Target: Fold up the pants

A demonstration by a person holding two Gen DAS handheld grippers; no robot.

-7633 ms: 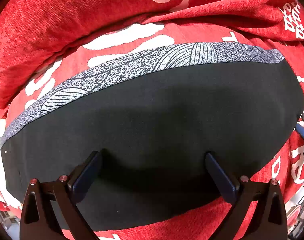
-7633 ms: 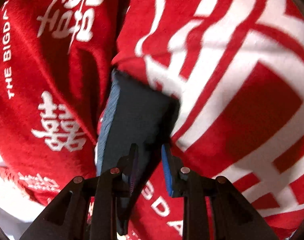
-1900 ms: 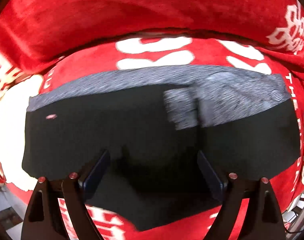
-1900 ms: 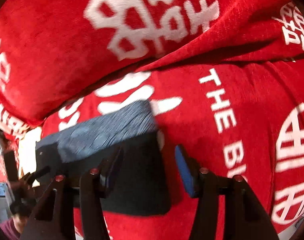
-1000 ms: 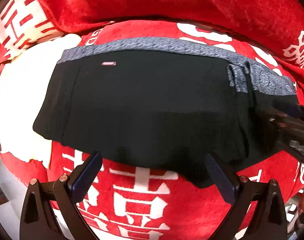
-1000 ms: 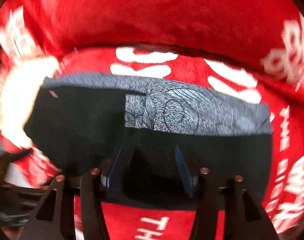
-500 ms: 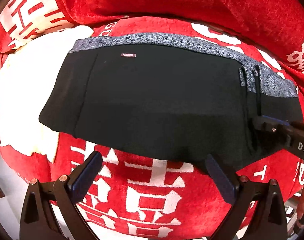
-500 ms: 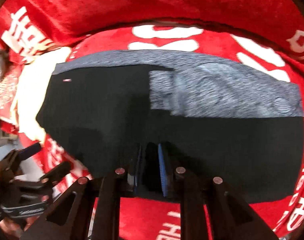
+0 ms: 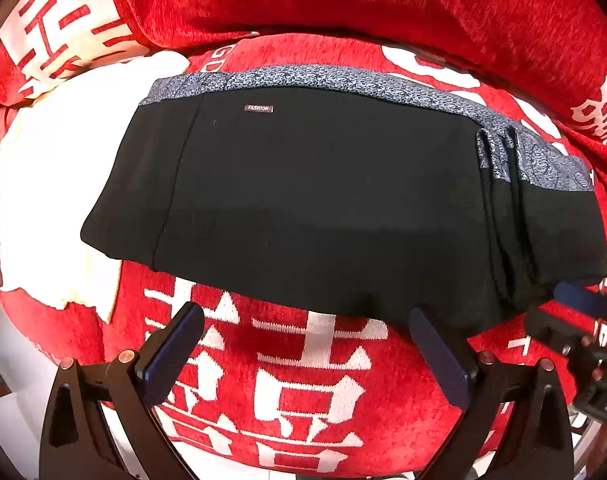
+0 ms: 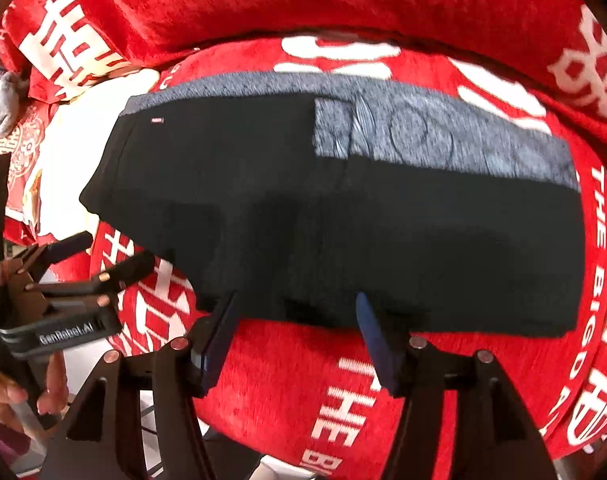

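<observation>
A plush red blanket [image 9: 303,364] with white woven characters is seen spread under everything, and a rumpled fold of it is raised along the far side. On it the pants [image 9: 323,200] are laid flat as a folded, long black slab of smooth matte cloth. A band of grey patterned fabric [image 9: 343,80] runs along the far edge, and a small "FASHION" label [image 9: 258,108] is stitched near the far left corner. At the right end several stacked folded edges are shown as narrow ridges.

In the left wrist view the left gripper [image 9: 303,354] is held with its dark blue padded fingers [image 9: 171,350] wide apart; only red blanket lies between them, and the pants' near edge is just beyond the fingertips, the right one close against it. At the lower right the right gripper [image 9: 575,320] is seen beside the pants' right end.

In the right wrist view the right gripper [image 10: 299,336] has its jaws opening. The pants' near hem lies just beyond the fingertips, unclamped. At the far left a hand [image 10: 7,400] is seen holding the left gripper [image 10: 99,258].
</observation>
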